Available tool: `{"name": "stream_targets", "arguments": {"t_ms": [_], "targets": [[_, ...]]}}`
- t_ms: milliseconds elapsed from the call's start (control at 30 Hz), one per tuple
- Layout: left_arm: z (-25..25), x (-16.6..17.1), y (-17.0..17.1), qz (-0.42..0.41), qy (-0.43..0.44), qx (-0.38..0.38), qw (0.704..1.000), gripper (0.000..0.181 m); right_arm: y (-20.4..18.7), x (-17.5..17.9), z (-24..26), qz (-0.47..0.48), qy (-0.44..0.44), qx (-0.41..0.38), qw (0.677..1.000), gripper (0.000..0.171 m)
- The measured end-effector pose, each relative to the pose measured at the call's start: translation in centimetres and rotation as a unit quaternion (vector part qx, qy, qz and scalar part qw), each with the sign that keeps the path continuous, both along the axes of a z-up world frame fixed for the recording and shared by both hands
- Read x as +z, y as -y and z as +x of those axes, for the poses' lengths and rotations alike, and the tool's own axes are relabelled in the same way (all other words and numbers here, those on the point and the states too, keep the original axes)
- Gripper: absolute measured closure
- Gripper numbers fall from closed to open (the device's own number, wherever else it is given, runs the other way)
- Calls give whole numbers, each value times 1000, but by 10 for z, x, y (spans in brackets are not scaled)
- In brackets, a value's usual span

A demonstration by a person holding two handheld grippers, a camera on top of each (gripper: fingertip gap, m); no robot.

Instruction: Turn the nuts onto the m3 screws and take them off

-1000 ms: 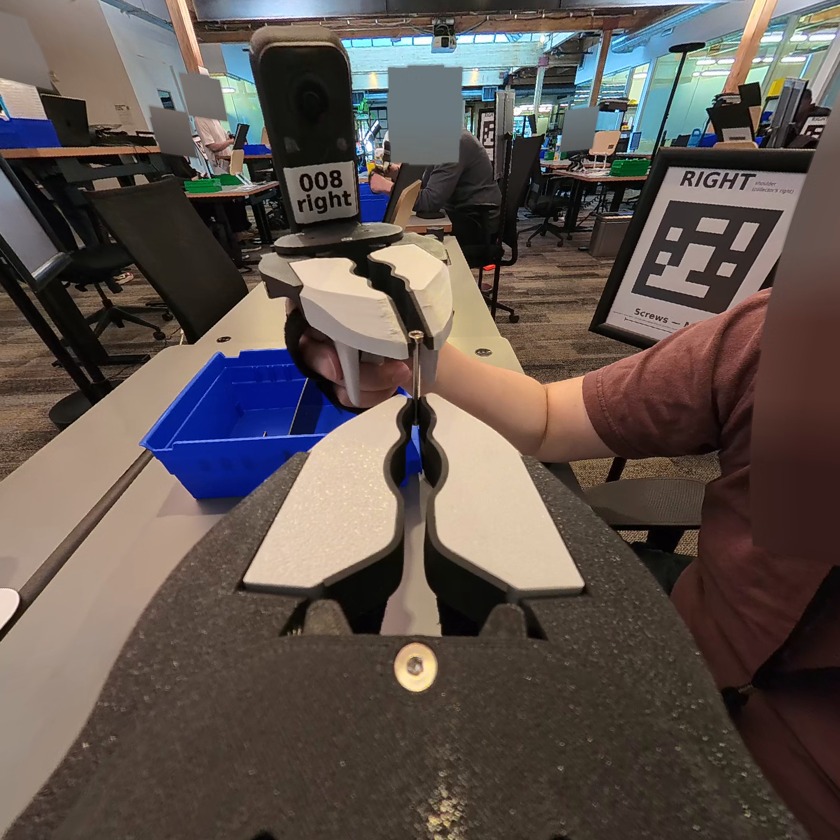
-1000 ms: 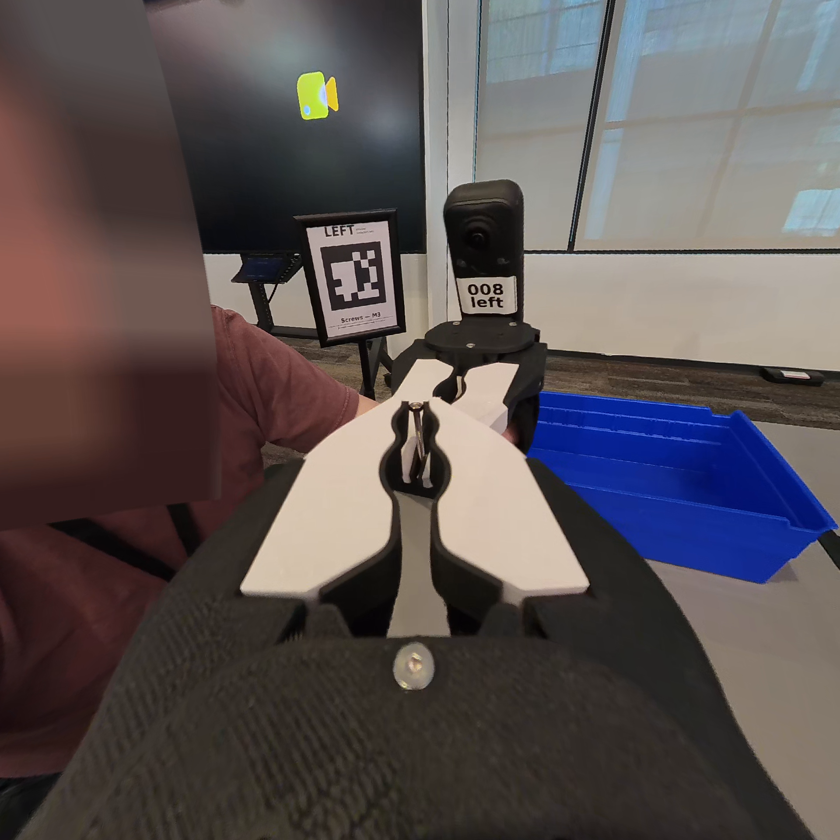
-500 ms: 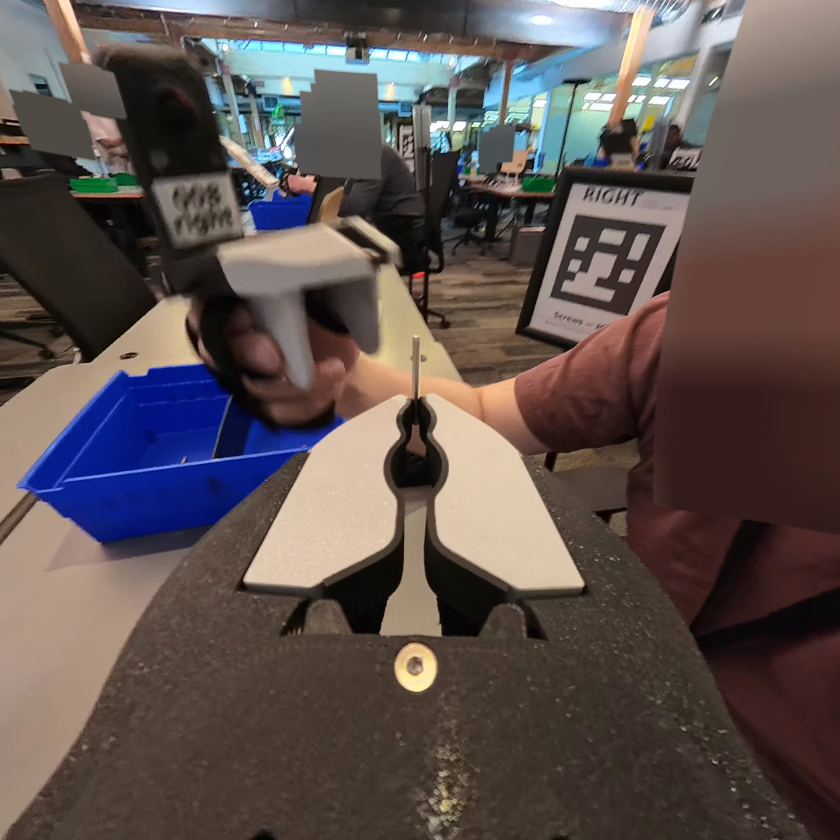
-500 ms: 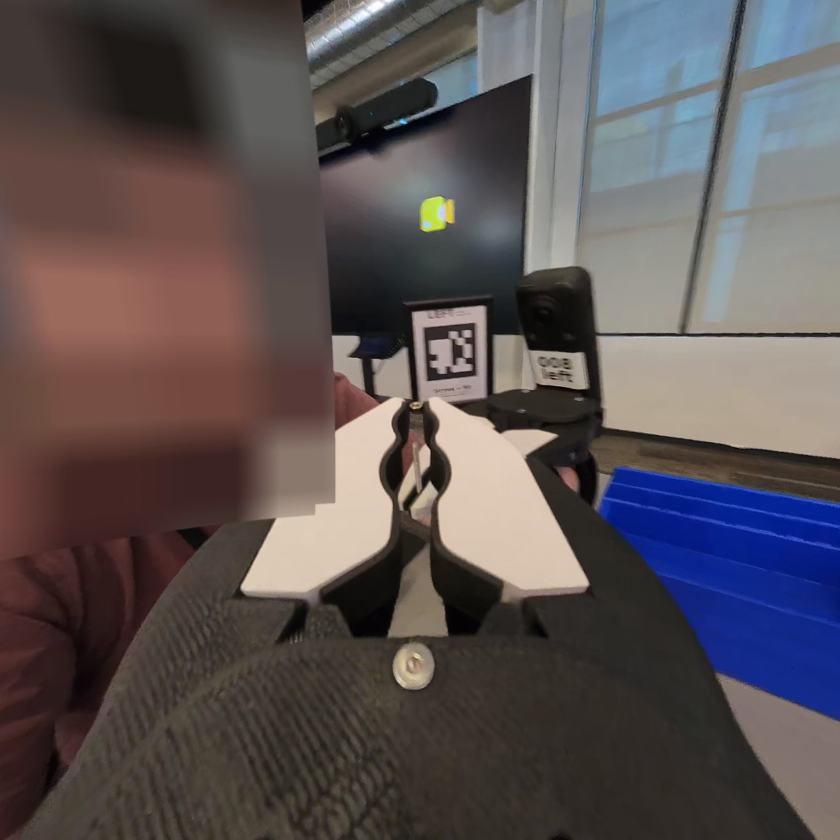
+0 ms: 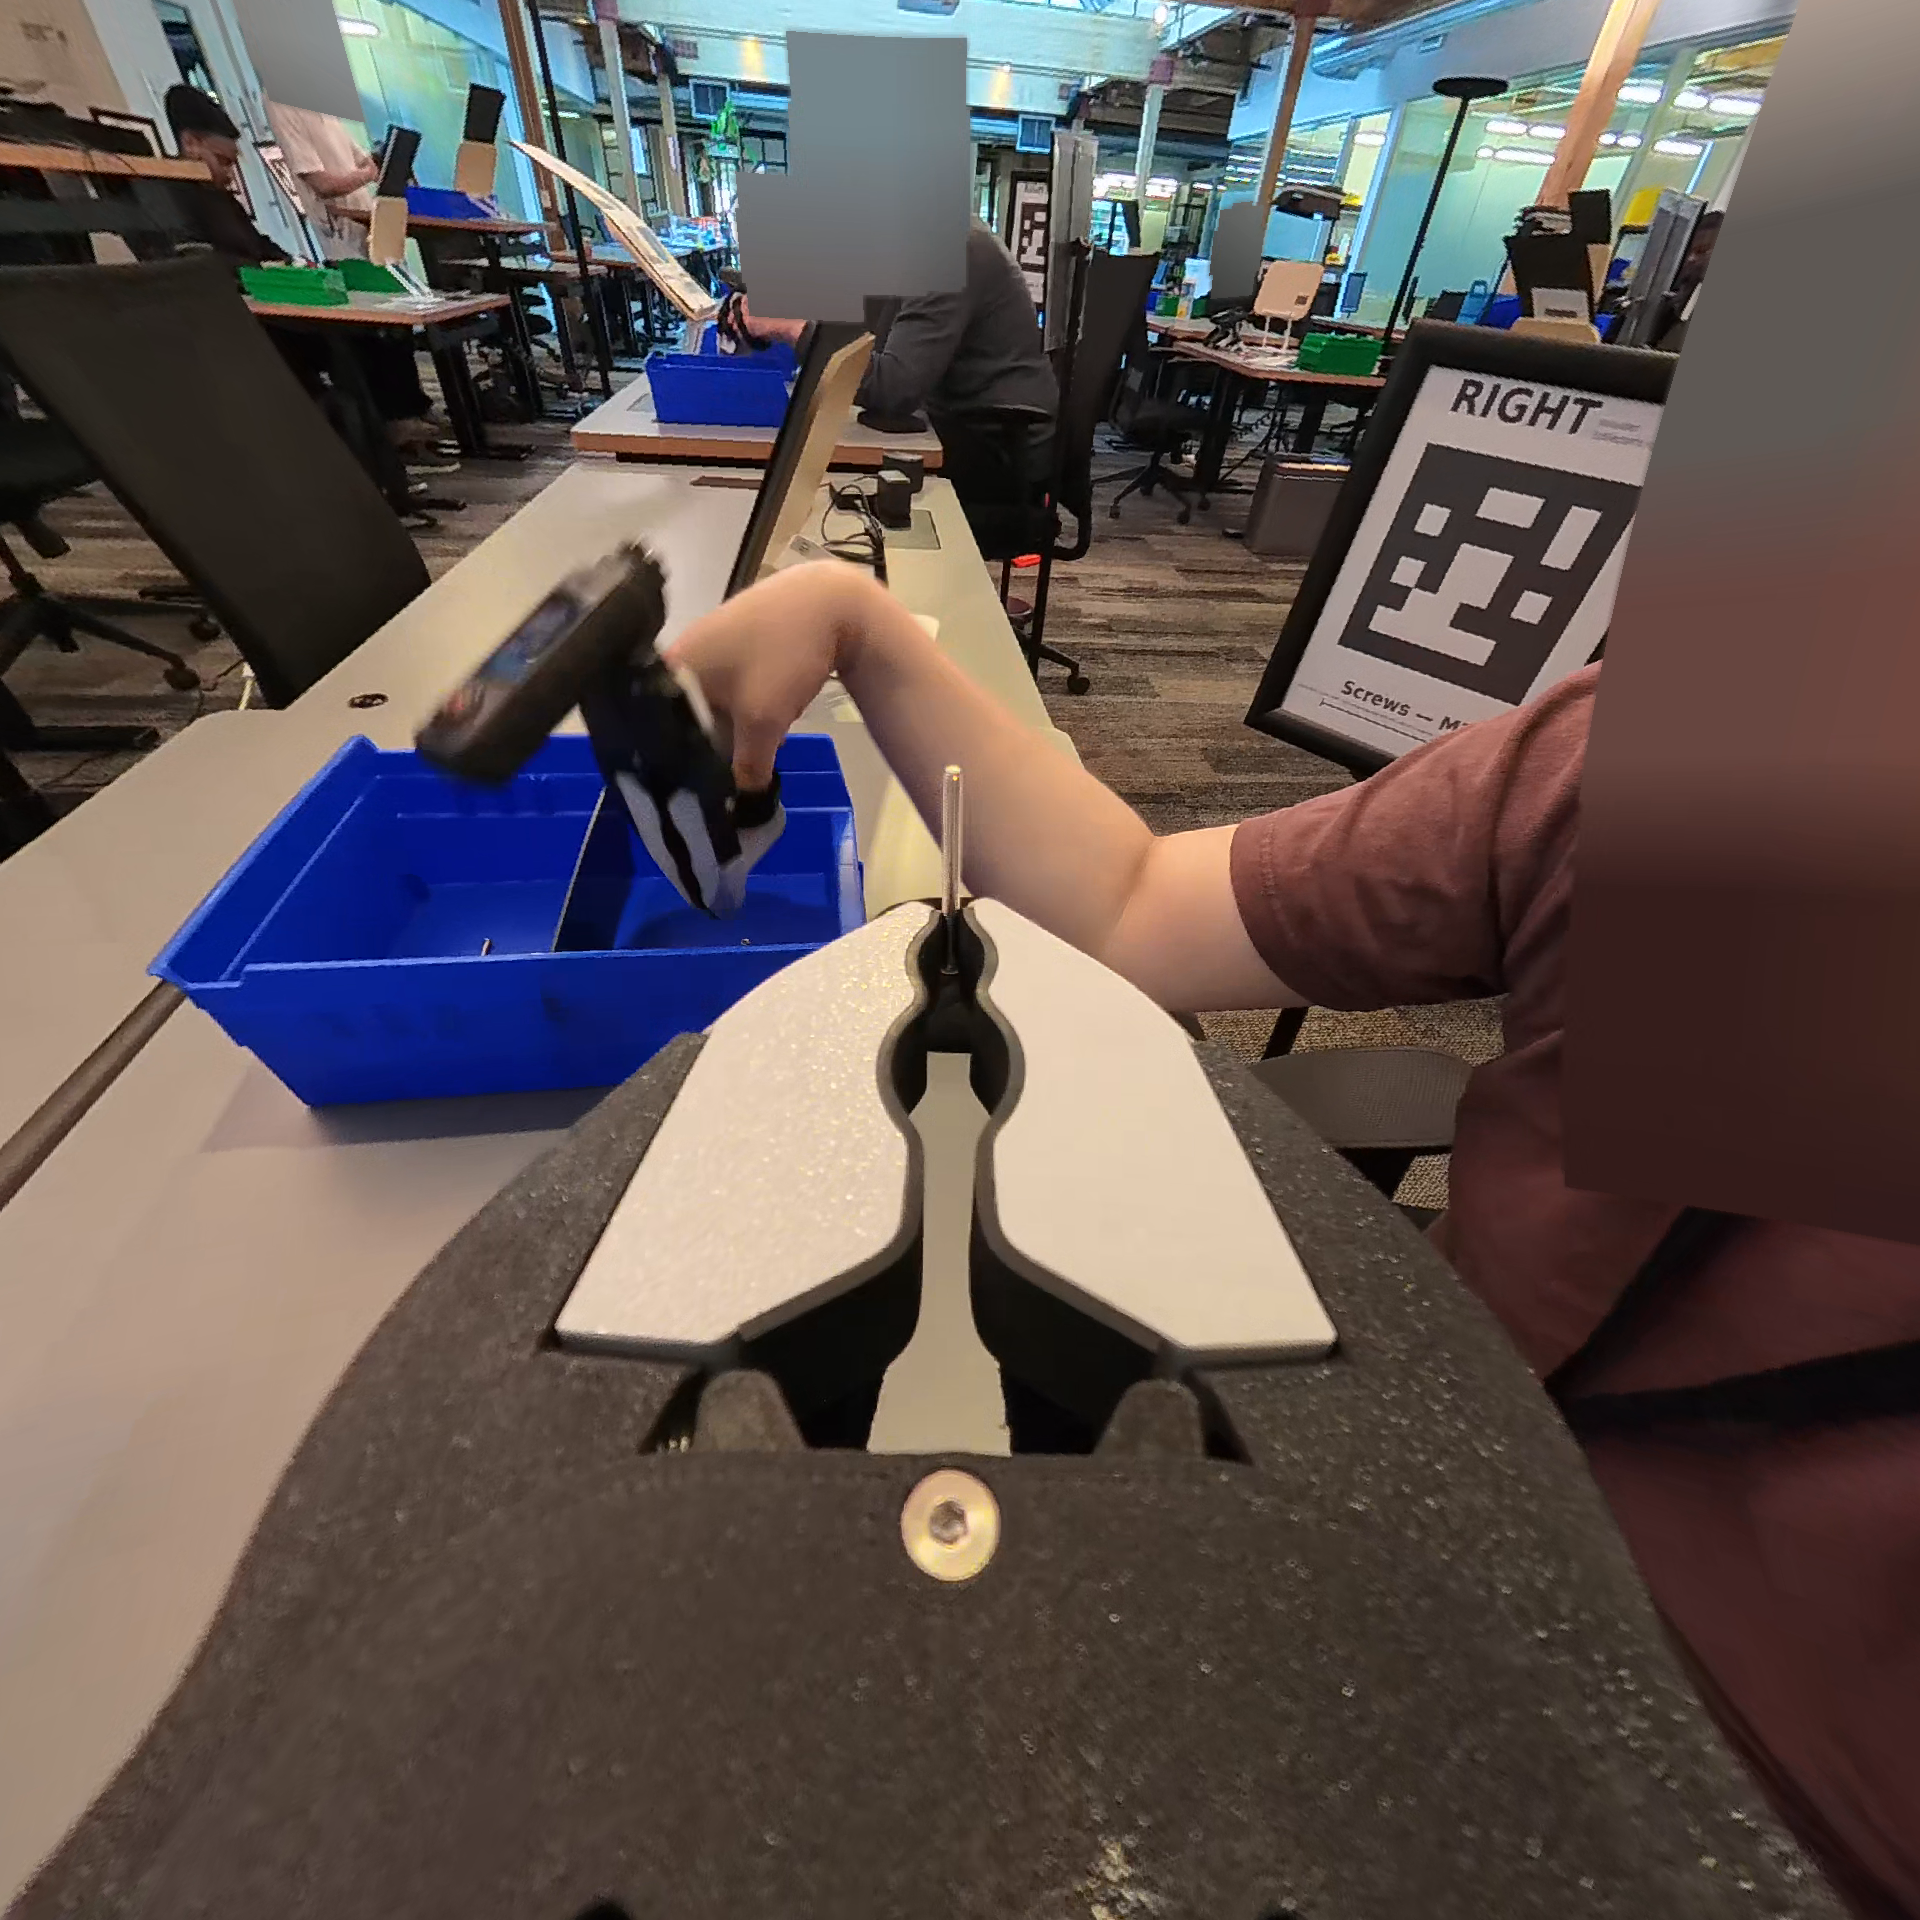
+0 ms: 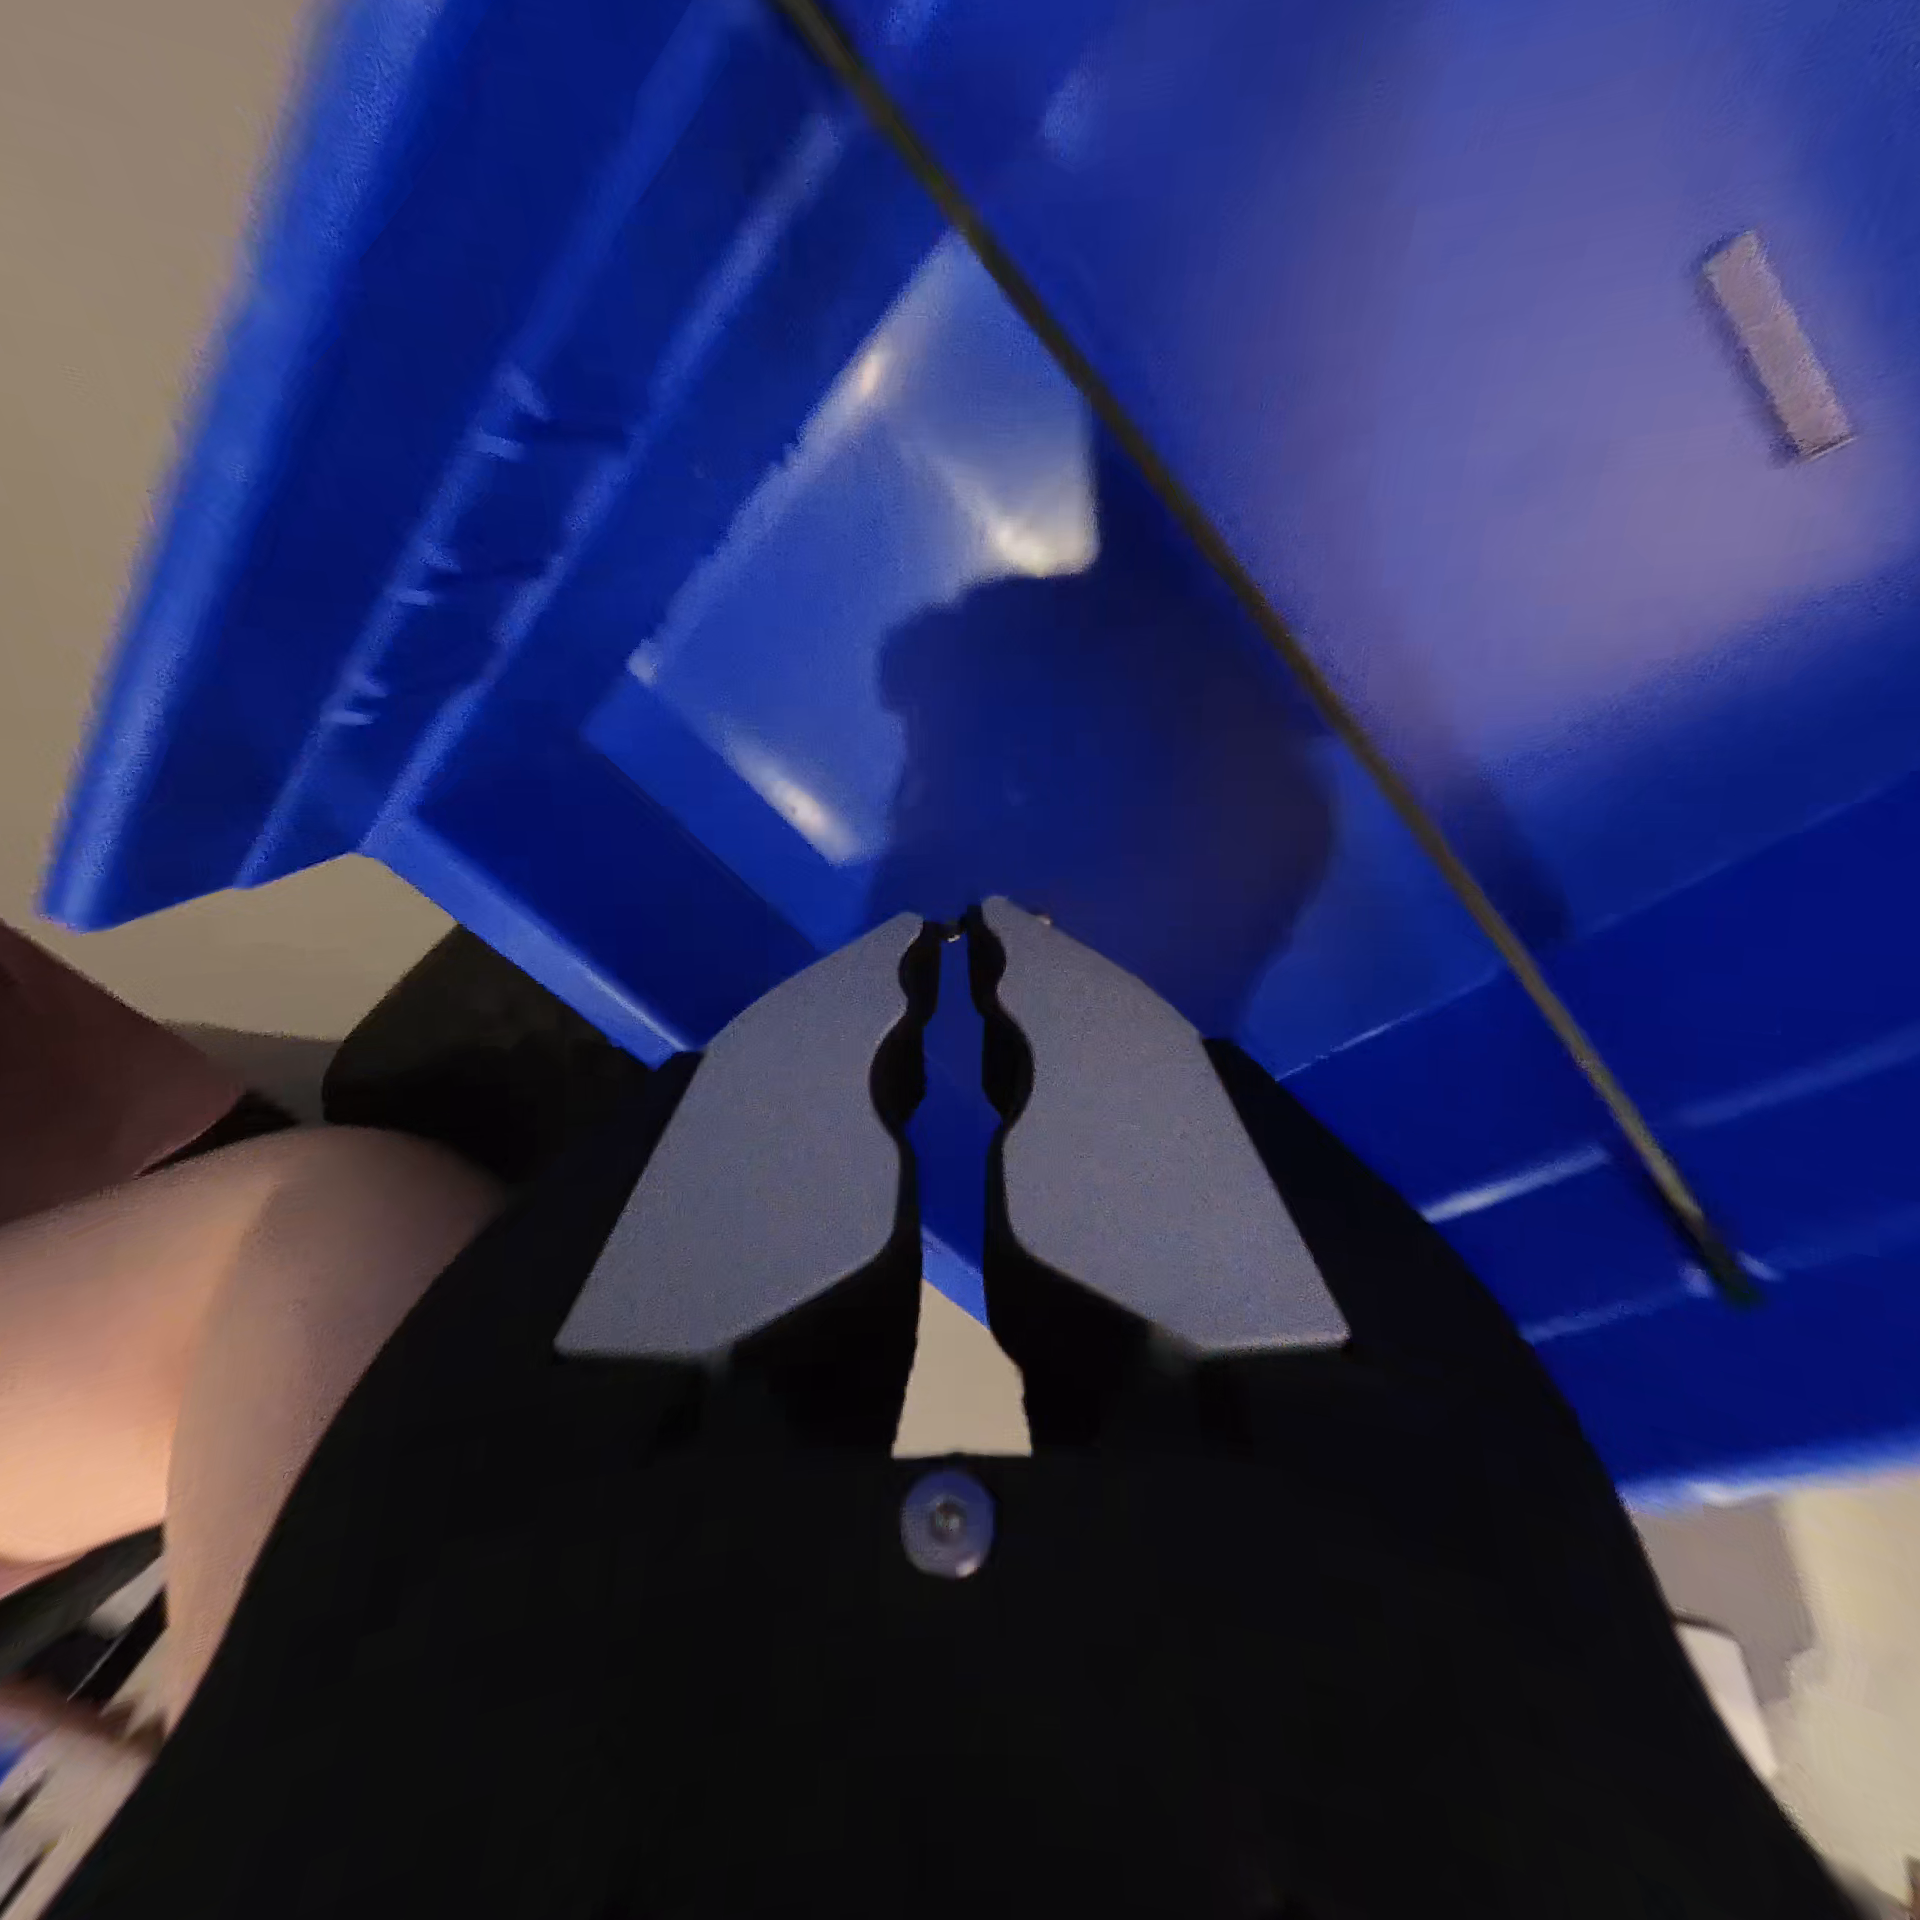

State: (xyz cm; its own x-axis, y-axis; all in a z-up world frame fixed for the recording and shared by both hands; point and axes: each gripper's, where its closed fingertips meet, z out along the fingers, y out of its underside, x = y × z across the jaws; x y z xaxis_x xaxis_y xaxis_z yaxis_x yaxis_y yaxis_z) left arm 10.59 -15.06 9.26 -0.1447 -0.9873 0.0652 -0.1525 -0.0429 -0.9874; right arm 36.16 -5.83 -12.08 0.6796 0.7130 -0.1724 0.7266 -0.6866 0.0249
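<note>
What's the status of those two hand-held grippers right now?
Left hand-held gripper shut on screw. Right hand-held gripper in blue bin, pinching something tiny. Nothing blocking.

Two grippers: the left gripper (image 5: 949,920) beside the blue bin (image 5: 312,997), the right gripper (image 5: 717,894) inside it. One upright screw (image 5: 950,831) beside the bin; two small metal pieces (image 5: 485,944) inside.
</note>
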Motion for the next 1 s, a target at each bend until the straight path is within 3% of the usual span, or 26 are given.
{"name": "stream_targets", "arguments": {"t_ms": [100,300,400,500,567,667,767,867,933,1000], "targets": [[1,-2,-1,1,-3,2,1000,179,2,-19,5,-48,20,-17,999,164],[1,-2,-2,-2,-4,1,1000,179,-1,-14,0,-33,-12,-39,999,152],[-1,0,-6,0,1,14,1000,179,-3,7,-1,16,-27,-37,999,148],[-5,7,-15,-5,20,37,999,179,-6,55,-29,130,-98,24,986,149],[-8,11,-22,-10,31,54,998,179,-8,95,-61,229,-157,92,956,141],[-11,12,-29,-18,37,69,997,179,1,159,-127,349,-276,193,875,130],[-10,10,-31,-16,35,74,996,179,26,216,-195,383,-422,240,786,129],[-9,8,-31,-10,31,76,997,179,48,256,-244,360,-559,231,711,133],[-8,8,-30,-11,32,75,997,179,57,263,-263,320,-612,215,690,138],[-9,10,-30,-11,35,75,997,179,52,261,-274,302,-627,193,692,140]]}}
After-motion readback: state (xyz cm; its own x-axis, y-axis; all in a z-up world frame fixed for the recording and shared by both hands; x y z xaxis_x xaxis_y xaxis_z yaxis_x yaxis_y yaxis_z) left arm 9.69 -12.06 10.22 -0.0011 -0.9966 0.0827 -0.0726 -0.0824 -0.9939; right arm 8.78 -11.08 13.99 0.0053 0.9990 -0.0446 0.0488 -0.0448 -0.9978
